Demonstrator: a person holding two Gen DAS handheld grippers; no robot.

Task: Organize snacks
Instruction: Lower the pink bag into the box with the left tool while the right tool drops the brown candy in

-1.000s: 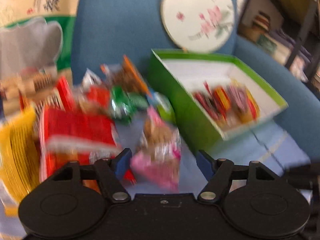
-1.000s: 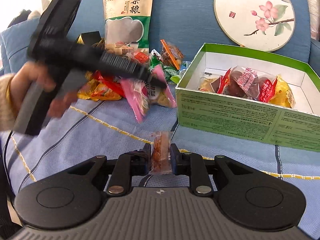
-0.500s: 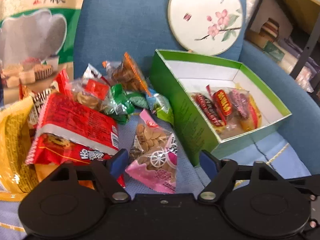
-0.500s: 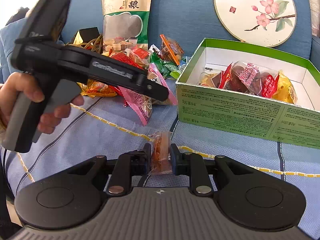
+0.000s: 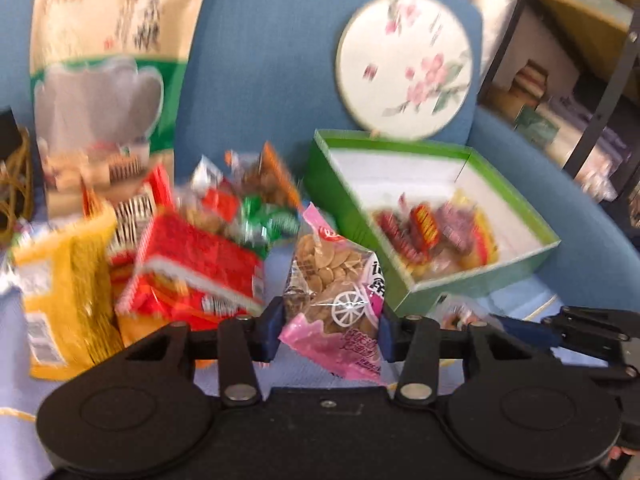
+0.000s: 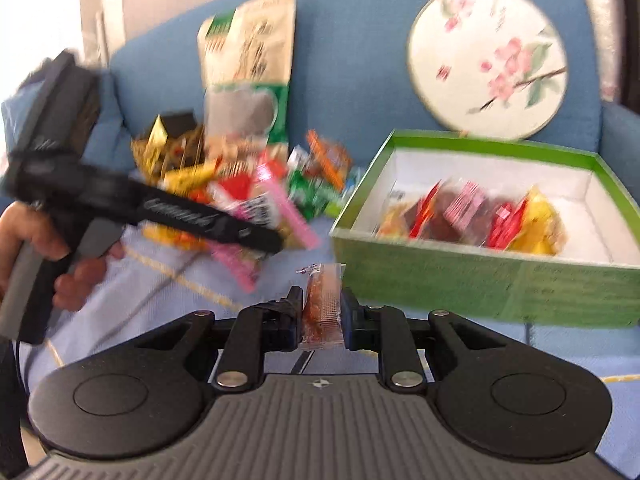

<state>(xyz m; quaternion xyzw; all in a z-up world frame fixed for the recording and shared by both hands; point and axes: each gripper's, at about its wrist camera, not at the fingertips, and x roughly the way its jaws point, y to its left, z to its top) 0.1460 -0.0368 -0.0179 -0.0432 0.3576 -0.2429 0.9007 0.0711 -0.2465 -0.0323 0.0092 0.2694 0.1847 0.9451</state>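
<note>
- Gripping a pink snack packet (image 5: 334, 300) across its lower half, the left gripper (image 5: 328, 330) has just been closing; its jaws stand fairly wide, both pads on the film, packet lifted beside the snack pile (image 5: 192, 248).
- Right gripper (image 6: 320, 314): shut tight on a small orange sachet (image 6: 322, 300), near the green box (image 6: 460, 280).
- Handling judged: both light, crinkly, slippery; contents brittle. Hold mid-body, not the seal edge.

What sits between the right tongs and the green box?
Only bare blue sofa cloth, seen in the right wrist view. The right tongs grip a small orange snack packet, just short of the green box.
</note>
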